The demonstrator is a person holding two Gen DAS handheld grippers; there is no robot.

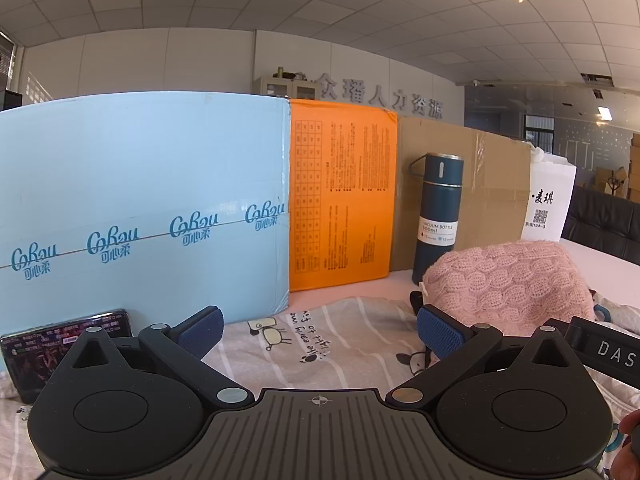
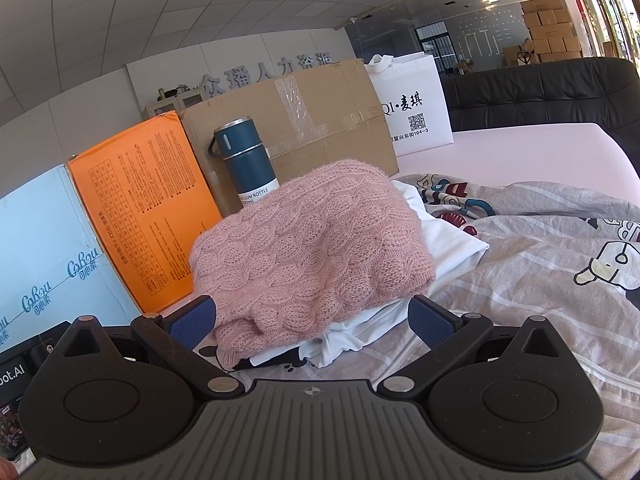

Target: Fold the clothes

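A folded pink cable-knit sweater (image 2: 312, 240) lies on top of a folded white garment (image 2: 448, 240), on a striped grey cartoon-print garment (image 2: 552, 264) spread over the table. My right gripper (image 2: 316, 324) is open, its blue pads either side of the sweater pile's near edge, holding nothing. My left gripper (image 1: 320, 330) is open and empty, low over the cartoon-print garment (image 1: 320, 340), with the pink sweater (image 1: 508, 284) just to its right. The right gripper's black body (image 1: 604, 350) shows at the right edge of the left wrist view.
Along the back stand a light blue carton (image 1: 140, 200), an orange box (image 1: 340, 196), a brown cardboard box (image 1: 492, 184), a dark blue vacuum bottle (image 1: 438, 216) and a white bag (image 2: 412, 108). A phone (image 1: 44, 348) leans at the left. Pale pink tabletop (image 2: 540, 156) lies at the right.
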